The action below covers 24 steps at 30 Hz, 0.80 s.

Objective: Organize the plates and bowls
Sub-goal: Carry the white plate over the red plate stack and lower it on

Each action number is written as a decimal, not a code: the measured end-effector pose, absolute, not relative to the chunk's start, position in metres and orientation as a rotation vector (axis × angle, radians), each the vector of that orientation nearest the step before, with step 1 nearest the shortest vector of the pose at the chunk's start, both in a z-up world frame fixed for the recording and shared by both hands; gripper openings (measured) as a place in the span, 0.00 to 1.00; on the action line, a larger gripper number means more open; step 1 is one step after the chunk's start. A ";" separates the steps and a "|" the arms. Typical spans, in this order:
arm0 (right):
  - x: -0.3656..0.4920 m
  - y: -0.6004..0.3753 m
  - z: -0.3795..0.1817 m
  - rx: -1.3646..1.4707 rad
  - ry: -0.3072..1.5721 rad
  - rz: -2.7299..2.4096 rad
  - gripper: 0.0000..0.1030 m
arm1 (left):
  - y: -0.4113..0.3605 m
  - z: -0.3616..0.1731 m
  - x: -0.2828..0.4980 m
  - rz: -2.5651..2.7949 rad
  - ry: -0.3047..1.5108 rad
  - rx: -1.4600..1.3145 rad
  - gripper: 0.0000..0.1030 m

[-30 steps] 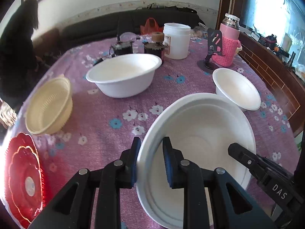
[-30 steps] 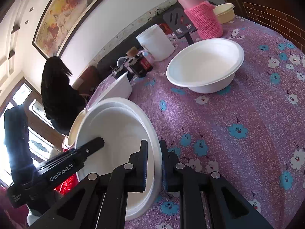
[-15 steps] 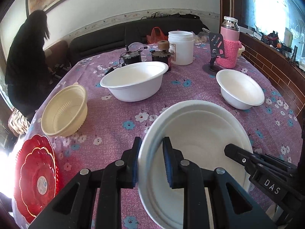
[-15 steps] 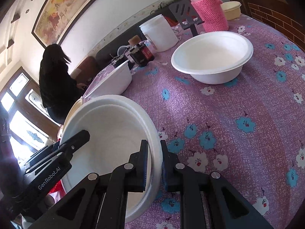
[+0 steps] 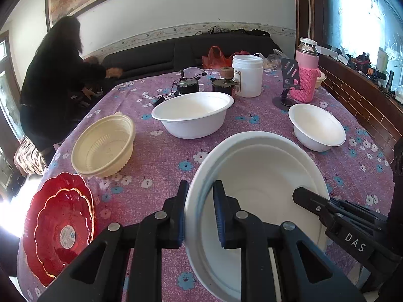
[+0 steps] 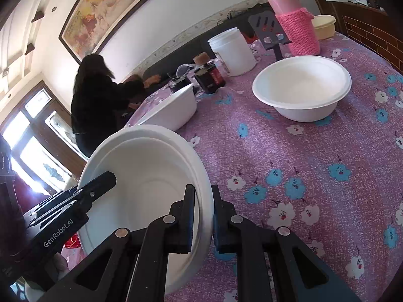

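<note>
Large white foam bowl (image 5: 262,196): rim pinched on opposite sides by left gripper (image 5: 200,214) and right gripper (image 6: 203,216), above the floral purple tabletop (image 5: 161,156). Advised: keep level, equal grip, lower squarely when nesting.

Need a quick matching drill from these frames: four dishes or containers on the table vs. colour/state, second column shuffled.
Things:
1. large white foam bowl
2. ribbed plastic bowl
3. scalloped glass plates
4. flask in a knitted sleeve

Colour or state:
A. red, stacked at the table's near left edge
B. pink, upright at the far right
C. cream, resting alone on the cloth
D. rim pinched by the left hand-held gripper and right hand-held gripper

Pairs: 1-D, 2-C, 3-A, 4-B
</note>
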State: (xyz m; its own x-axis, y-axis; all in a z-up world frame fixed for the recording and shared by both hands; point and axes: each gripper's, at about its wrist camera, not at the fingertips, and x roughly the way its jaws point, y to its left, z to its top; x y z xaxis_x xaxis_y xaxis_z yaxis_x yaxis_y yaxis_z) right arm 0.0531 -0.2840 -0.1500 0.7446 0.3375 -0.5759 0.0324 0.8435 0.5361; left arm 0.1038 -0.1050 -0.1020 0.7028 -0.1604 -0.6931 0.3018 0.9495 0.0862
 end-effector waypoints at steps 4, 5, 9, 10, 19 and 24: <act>0.053 -0.277 -0.148 0.533 0.713 0.195 0.13 | -0.098 -0.100 0.100 -0.253 0.748 0.192 0.17; 0.052 -0.275 -0.147 0.525 0.712 0.198 0.13 | -0.096 -0.100 0.100 -0.251 0.751 0.188 0.17; 0.051 -0.267 -0.142 0.509 0.702 0.215 0.13 | -0.084 -0.096 0.094 -0.235 0.747 0.172 0.17; 0.050 -0.264 -0.140 0.509 0.702 0.221 0.13 | -0.081 -0.095 0.092 -0.230 0.743 0.170 0.17; 0.046 -0.220 -0.117 0.484 0.702 0.271 0.13 | -0.028 -0.080 0.072 -0.167 0.715 0.109 0.18; 0.048 -0.187 -0.101 0.422 0.701 0.300 0.13 | 0.006 -0.072 0.063 -0.128 0.702 0.062 0.18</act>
State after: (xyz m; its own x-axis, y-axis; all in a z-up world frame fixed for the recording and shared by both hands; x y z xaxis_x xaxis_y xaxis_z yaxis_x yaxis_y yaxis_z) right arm 0.0481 -0.1871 -0.1014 0.7273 0.4019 -0.5564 -0.1243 0.8744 0.4691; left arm 0.0631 0.0063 -0.0716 0.7560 -0.0960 -0.6475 0.1379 0.9903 0.0142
